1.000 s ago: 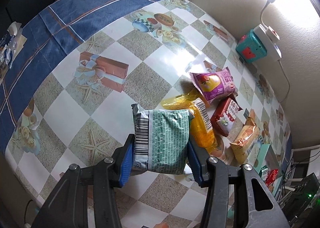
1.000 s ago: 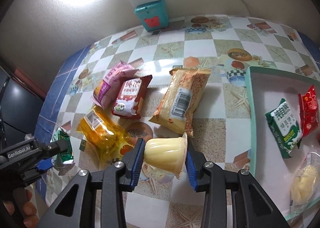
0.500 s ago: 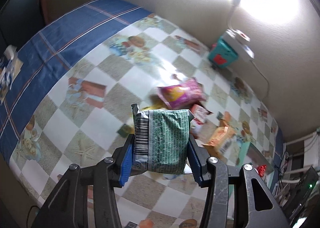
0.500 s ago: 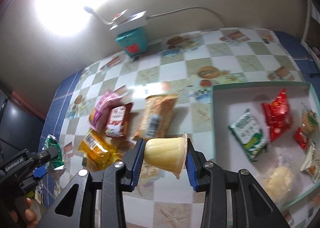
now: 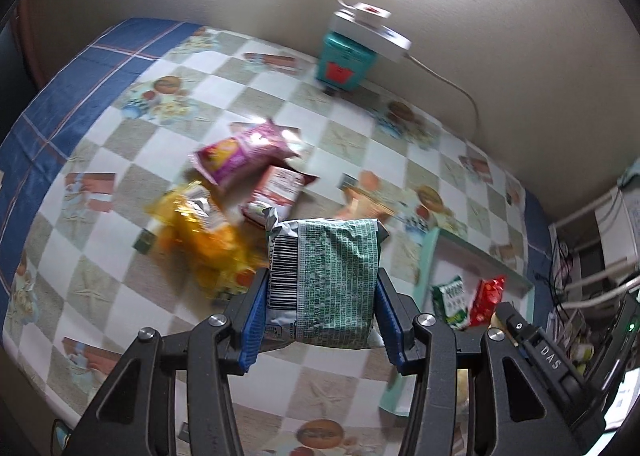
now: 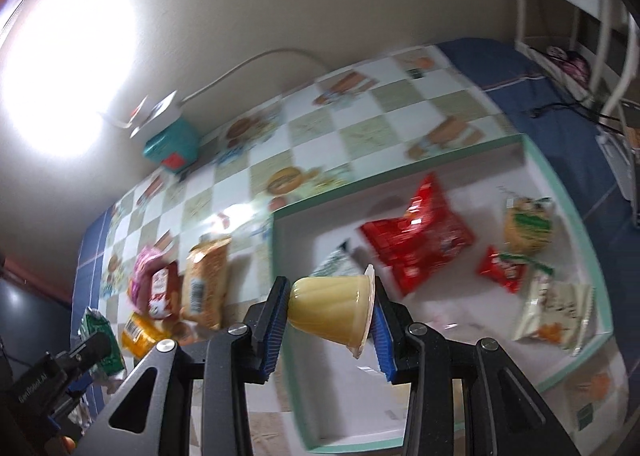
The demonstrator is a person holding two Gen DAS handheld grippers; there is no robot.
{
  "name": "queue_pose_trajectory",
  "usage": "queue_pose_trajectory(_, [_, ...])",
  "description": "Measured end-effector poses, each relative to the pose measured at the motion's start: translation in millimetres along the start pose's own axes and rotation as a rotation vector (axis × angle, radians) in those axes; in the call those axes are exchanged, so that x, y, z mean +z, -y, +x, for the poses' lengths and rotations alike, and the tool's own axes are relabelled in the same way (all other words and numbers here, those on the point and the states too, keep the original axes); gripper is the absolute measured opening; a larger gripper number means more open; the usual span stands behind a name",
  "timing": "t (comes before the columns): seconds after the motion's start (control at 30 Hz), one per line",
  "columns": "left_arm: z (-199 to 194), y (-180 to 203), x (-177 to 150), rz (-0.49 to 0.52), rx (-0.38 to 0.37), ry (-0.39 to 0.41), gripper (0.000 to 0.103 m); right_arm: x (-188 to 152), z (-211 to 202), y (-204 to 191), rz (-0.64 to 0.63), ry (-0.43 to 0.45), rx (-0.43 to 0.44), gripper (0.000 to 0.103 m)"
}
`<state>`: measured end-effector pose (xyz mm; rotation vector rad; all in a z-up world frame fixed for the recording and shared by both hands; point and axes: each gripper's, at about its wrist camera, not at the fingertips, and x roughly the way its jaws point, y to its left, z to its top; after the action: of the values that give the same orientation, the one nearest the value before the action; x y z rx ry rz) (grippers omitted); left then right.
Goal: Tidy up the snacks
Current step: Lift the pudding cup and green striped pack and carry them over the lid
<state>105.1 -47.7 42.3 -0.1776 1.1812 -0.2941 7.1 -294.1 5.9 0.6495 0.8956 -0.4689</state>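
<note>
Green packet [image 5: 328, 282] clamped upright between the left gripper's [image 5: 322, 292] blue pads, barcode edge to the left, held above the checkered table [image 5: 100, 160]. Yellow jelly cup [image 6: 332, 306] lies sideways in the right gripper's [image 6: 330, 314] clench, base against the left pad, lid rim against the right, over the near-left corner of the tray [image 6: 564, 180]. Tray holds a red bag [image 6: 420, 236] and smaller packets. Loose on the table left of the tray: pink bag [image 5: 244, 154], yellow bag [image 5: 196, 228], orange packet [image 6: 206, 280].
</note>
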Motion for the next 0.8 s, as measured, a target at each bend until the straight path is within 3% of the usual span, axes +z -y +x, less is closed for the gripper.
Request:
queue_pose_trajectory(0.43, [19.7,71.9,-28.2,0.153,-0.009,-0.047,0.051,11.8,-15.8,72.4,0.125,0.026,-0.087,0.041])
queue_pose_trajectory(0.8, [42.0,115.4,-54.7,0.276,0.011,-0.108,0.051,14.9,-21.2,101.2,0.156,0.033,-0.168,0.041])
